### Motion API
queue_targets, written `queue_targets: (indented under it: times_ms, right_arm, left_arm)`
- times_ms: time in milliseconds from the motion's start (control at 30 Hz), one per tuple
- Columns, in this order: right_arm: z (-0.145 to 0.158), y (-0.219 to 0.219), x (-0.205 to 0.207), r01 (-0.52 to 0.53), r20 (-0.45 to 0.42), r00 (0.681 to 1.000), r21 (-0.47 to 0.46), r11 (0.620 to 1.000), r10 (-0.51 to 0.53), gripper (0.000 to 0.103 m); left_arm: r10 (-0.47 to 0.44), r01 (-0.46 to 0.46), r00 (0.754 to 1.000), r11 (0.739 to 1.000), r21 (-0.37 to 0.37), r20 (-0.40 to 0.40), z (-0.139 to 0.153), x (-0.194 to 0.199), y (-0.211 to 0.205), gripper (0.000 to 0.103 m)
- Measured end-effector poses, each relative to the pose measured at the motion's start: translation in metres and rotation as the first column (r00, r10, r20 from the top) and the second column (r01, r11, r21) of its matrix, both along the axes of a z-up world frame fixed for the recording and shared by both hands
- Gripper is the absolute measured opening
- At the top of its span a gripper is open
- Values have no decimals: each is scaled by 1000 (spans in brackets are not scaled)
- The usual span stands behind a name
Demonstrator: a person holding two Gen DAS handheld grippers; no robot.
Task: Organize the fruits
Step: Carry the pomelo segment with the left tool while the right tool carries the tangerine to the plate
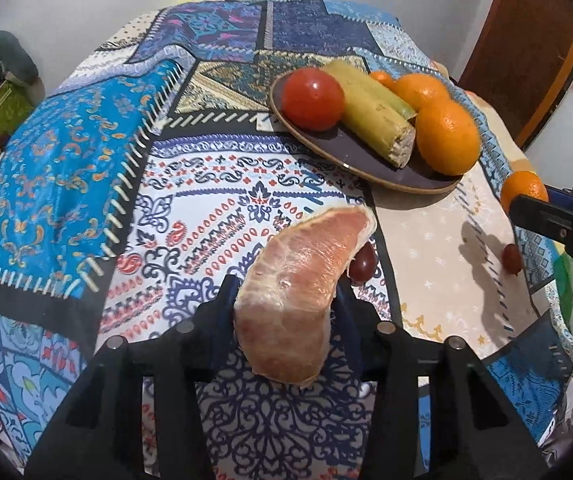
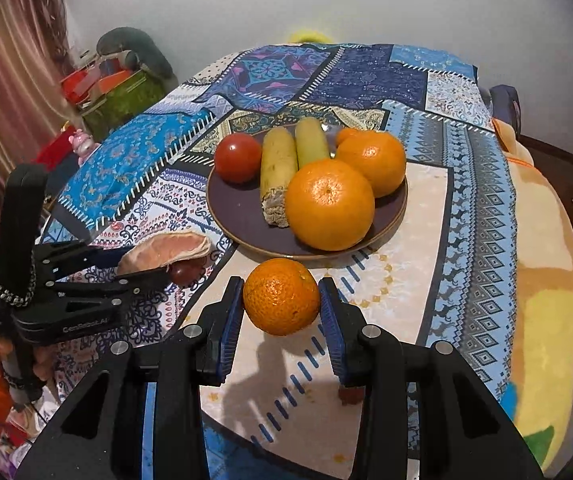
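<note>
My left gripper [image 1: 286, 300] is shut on a pink pomelo segment [image 1: 302, 292] and holds it above the patterned cloth; it also shows in the right wrist view [image 2: 166, 252]. My right gripper [image 2: 282, 300] is shut on a small orange [image 2: 281, 296], held above the table just in front of the brown plate [image 2: 242, 216]. The plate holds a tomato [image 2: 238, 157], two banana pieces [image 2: 278, 164] and two large oranges [image 2: 328, 204]. A dark red grape [image 1: 363, 265] lies on the cloth behind the segment, another grape [image 1: 511, 258] at the right.
The table is covered by a blue patchwork cloth [image 1: 66, 160]. A yellow blanket [image 2: 546, 280] lies at the right edge. Boxes and clutter [image 2: 106, 84] stand beyond the far left edge. A wall is behind the table.
</note>
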State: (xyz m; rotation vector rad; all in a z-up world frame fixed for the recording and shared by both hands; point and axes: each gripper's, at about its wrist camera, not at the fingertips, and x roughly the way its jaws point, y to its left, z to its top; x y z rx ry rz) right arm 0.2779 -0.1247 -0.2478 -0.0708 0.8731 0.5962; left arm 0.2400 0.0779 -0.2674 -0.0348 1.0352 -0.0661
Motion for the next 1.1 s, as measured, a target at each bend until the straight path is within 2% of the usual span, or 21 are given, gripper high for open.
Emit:
queue_targets:
  times_ms: [267,533,833,1100]
  right_arm:
    - [19,-7,3,20,43,999,18,1000,-21,35]
    - [28,-9,3,23,66,998,34,999,-25,35]
    - [32,-10,9,31,79,996,37,999,-34,35]
    - [50,-10,23,44,133,990,48,998,-50,35]
  left_arm:
    - [-3,3,997,1000,-5,79,33,-10,0,40]
    - [12,-11,997,1000,-10,75,31,-11,2,39]
    - [19,-17,982,1000,-13,189,73,-13,4,39]
    - [0,6,965,1000,-22,262,101,8,-7,39]
